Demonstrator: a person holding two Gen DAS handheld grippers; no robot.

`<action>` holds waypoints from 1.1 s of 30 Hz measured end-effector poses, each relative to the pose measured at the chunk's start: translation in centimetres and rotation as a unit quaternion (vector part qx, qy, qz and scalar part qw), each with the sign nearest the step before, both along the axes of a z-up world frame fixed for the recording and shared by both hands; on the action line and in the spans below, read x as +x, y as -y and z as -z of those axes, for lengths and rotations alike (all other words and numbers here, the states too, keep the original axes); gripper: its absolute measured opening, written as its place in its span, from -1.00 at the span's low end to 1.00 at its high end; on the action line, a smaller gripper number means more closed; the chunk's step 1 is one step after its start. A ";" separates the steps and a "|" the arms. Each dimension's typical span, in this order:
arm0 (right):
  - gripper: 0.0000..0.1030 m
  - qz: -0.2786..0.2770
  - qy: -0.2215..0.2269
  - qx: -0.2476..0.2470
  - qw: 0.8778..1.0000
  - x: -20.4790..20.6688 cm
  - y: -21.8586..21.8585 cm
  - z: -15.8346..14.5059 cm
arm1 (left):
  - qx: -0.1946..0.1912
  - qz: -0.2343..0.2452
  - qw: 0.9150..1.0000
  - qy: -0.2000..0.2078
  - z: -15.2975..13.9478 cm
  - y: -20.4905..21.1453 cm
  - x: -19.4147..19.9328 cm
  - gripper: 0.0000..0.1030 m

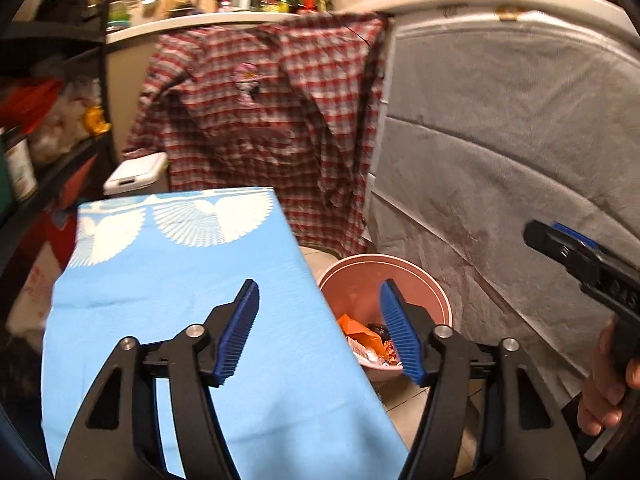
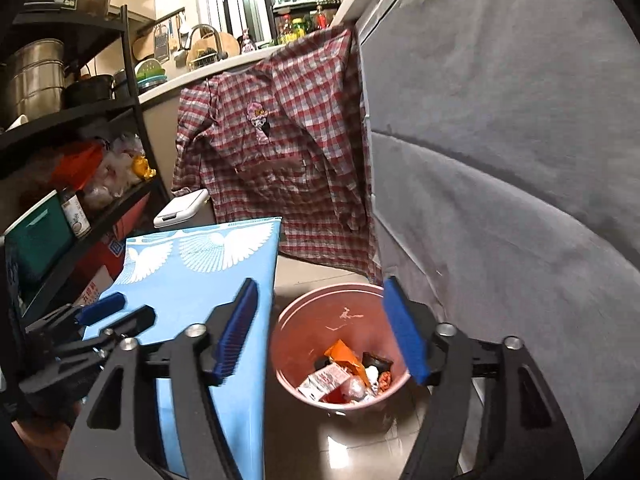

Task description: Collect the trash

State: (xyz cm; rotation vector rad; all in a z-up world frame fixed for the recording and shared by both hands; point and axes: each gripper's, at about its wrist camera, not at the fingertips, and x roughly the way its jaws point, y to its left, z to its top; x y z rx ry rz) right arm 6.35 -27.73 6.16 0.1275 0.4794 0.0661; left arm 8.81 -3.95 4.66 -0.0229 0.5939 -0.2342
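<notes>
A pink bin (image 2: pixel 316 304) stands on the tiled floor beside the table with the light blue cloth (image 2: pixel 200 280). Inside it lie several pieces of trash (image 2: pixel 344 376): an orange wrapper, a small white and red carton, dark packets. My right gripper (image 2: pixel 320 332) hangs above the bin, open, nothing between its blue pads. My left gripper (image 1: pixel 320 332) is open and empty too, over the blue cloth (image 1: pixel 180 300) edge and the bin (image 1: pixel 400 276). The left gripper (image 2: pixel 108 312) shows at the left of the right wrist view. A hand holds the right gripper's body (image 1: pixel 580 264) at the right.
A red checked shirt (image 2: pixel 280 140) hangs from the counter edge behind the bin. A grey cloth-covered surface (image 2: pixel 500 160) rises at the right. Black shelving (image 2: pixel 80 120) with pots, bags and boxes stands at the left, and a white lidded box (image 2: pixel 180 208) sits behind the table.
</notes>
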 end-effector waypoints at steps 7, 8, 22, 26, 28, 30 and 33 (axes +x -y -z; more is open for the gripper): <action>0.90 0.020 0.017 -0.043 0.999 -5.3 -0.6 0.1 | 0.006 -0.039 0.999 0.011 -0.3 -0.8 -5.1 0.60; 0.90 0.021 0.015 -0.047 0.999 -5.8 -0.6 0.3 | 0.005 -0.041 0.999 0.011 -0.2 -0.9 -5.6 0.70; 0.90 0.039 -0.009 -0.059 0.997 -7.9 -0.3 3.0 | 0.008 -0.057 0.998 -0.007 1.8 0.2 -9.3 0.85; 0.90 0.040 -0.011 -0.063 0.997 -7.8 -0.4 3.3 | 0.003 -0.059 0.998 -0.019 2.4 0.5 -8.9 0.85; 0.90 0.041 -0.012 -0.066 0.997 -7.8 -0.4 3.3 | 0.006 -0.059 0.998 -0.020 2.5 0.7 -8.8 0.85; 0.90 0.042 -0.012 -0.065 0.997 -7.8 -0.2 3.3 | 0.009 -0.059 0.998 -0.018 2.6 1.0 -8.8 0.85; 0.90 0.045 -0.012 -0.062 0.997 -7.7 0.0 3.3 | 0.010 -0.058 0.998 -0.019 2.7 1.2 -8.9 0.85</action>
